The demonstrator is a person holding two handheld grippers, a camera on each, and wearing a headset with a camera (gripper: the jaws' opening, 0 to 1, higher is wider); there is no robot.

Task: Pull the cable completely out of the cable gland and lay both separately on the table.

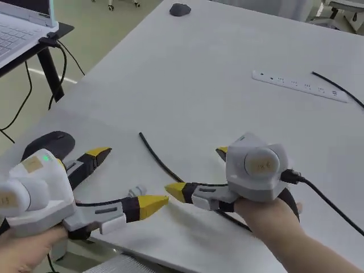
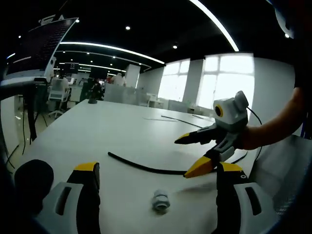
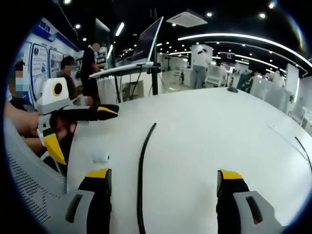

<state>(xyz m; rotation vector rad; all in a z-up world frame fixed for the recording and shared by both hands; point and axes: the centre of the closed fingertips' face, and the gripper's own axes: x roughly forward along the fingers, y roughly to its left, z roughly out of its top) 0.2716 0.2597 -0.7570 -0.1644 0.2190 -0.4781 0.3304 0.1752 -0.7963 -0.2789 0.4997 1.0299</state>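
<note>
Hand-held gripper on the left, i.e. the left hand-held gripper [image 1: 122,179], has its jaws spread wide with nothing in them; the cable gland [image 1: 136,191] sits on the table [image 1: 199,68] between its yellow tips, touching neither as far as I can tell. The right hand-held gripper [image 1: 199,170] is spread apart too, holding nothing, straddling the black cable [image 1: 162,165], which lies flat in a long curve. In the left gripper view the gland [image 2: 160,201] is near the cable [image 2: 146,169] but apart from it, no cable through it, so the pull-out looks done and both parts seem laid down separately. The step in hand looks like the release and back-off. To do it well: lift both straight up and away with jaws kept wide, don't drag a tip across the cable and don't clip the gland. It's small and round and would likely roll, maybe toward the near table edge just beside it. Dark mouse [image 1: 51,143] to the left and power strip [image 1: 298,85] at the far side are well clear.
</note>
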